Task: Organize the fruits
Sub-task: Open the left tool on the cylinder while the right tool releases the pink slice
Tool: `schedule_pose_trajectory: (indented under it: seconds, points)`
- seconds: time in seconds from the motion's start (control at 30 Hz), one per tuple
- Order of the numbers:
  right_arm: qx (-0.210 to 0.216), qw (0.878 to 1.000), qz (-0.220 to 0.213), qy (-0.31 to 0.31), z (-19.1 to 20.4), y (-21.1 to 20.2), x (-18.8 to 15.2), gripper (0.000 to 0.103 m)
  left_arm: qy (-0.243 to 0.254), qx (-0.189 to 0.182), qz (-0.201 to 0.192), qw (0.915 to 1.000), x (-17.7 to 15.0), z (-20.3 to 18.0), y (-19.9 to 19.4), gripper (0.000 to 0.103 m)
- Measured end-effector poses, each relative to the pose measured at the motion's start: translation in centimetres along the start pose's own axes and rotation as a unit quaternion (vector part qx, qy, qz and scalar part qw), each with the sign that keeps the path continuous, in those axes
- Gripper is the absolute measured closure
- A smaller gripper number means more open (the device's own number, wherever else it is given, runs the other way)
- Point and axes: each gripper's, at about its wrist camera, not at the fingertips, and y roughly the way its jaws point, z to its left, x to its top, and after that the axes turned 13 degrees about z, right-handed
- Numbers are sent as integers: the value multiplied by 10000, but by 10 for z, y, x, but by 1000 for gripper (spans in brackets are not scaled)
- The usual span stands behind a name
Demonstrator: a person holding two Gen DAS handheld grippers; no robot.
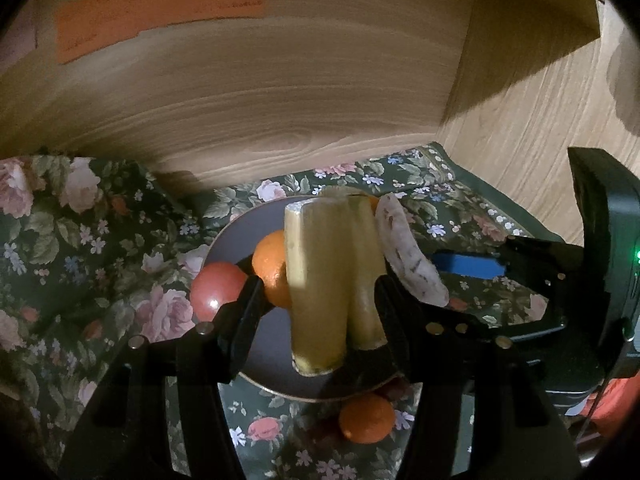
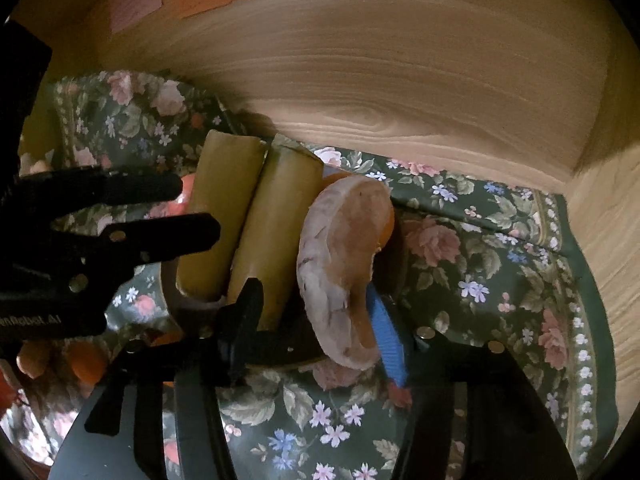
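Mid-placing over the plate (image 1: 236,240): left tongs (image 1: 316,300) closed around two yellow-green stalks (image 1: 316,280), right tongs (image 2: 316,312) clamping a pale curved slice (image 2: 340,264); next, lowering gently and opening.

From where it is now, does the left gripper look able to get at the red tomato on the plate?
Probably yes. The tomato sits at the plate's left rim, just beyond the left gripper's left finger, nothing lying over it. But the jaws are around the yellow-green stalks, which would need setting down first.
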Motion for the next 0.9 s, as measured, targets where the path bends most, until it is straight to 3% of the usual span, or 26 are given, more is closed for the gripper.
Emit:
schedule_pose_trajectory:
  seconds: [0.2,0.33,0.47,0.77,0.9]
  points:
    - [129,9996,-237,26,10,-26,-9,52,-128,6,-178,9998,-13,8,-26,46]
    - [121,9988,-467,-56,26,-43,-19,46,-181,86,-282,9994,-29,13,-44,46]
    - [131,9981,-552,-250,47,-50,-28,46,-203,199,-315,9991,-47,20,-56,39]
    - [296,9987,-174,-378,78,-20,-46,46,-251,289,88,9992,-89,38,-46,39]
    - [125,9986,43,-509,88,-1,-47,46,-381,248,248,9987,-106,48,-42,39]
